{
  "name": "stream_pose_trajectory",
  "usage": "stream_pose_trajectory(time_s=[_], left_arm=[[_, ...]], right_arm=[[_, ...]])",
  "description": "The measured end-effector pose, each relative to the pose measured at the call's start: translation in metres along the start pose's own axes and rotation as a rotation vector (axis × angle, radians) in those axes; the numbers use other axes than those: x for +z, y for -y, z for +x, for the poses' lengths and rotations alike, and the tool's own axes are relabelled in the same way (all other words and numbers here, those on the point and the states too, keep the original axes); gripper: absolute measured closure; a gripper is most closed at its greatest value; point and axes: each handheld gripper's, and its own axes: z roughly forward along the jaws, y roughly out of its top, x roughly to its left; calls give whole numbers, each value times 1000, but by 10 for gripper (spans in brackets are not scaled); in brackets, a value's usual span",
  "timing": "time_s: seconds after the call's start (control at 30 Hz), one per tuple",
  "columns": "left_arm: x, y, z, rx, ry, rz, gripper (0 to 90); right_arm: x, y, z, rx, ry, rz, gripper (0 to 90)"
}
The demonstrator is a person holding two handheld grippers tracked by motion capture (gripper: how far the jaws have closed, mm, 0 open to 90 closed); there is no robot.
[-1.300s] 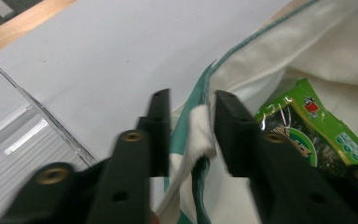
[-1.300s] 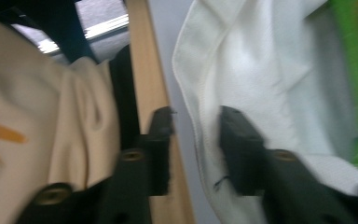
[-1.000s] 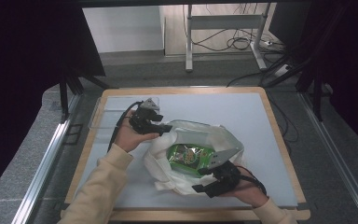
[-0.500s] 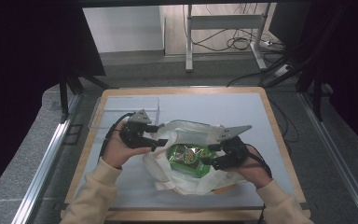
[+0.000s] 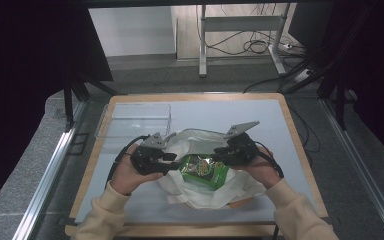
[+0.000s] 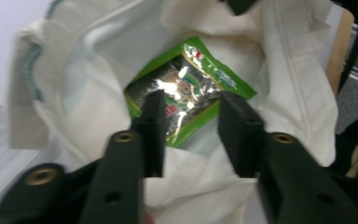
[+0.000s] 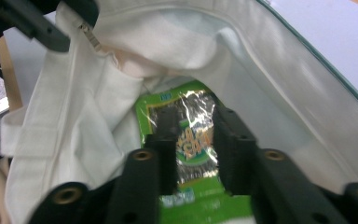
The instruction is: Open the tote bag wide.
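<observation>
Green foil snack packet (image 5: 201,169) sits in the mouth of a cream-white cloth tote bag (image 5: 207,192), dead centre of the high view, on the pale blue worktop (image 5: 275,120) with the wooden edge. Both grippers are crowding in on it from either side.

Left gripper (image 6: 189,135): jaws part open and have just been closing, packet showing in the gap between them, but I can't see the pads actually pressing on it. Right gripper (image 7: 195,140): jaws narrower, also just been closing, and they look clamped on the packet's shiny middle.

What could go wrong, I reckon: that foil is slick and crinkly, so a pinch on the flat face could slide off as soon as it's pulled. The bag is floppy too, and a fold of cloth could get nipped along with the packet, dragging the whole bag instead. Two grippers tugging different ways could tear the wrapper.

Hard to make out: the lower part of the packet is buried in the bag, the print is blurry, and the clear plastic tray (image 5: 135,119) at upper left barely shows against the worktop.
</observation>
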Motion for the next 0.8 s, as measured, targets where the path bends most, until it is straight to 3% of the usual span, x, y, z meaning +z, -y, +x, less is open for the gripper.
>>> stream_pose_trajectory(time_s=[0.13, 0.27, 0.43, 0.57, 0.8], left_arm=[[8, 0, -6, 14, 30, 53, 833], [17, 1, -8, 12, 30, 87, 900], [31, 2, -10, 45, 16, 148, 900], [36, 5, -7, 19, 35, 154, 900], [37, 8, -5, 5, 35, 160, 900]], right_arm=[[16, -11, 2, -39, -3, 3, 876], [32, -22, 5, -56, -28, 18, 892], [54, -30, 10, -70, -51, 56, 892], [77, -33, 11, -106, -27, 101, 892], [116, -28, 9, -135, -52, 164, 893]])
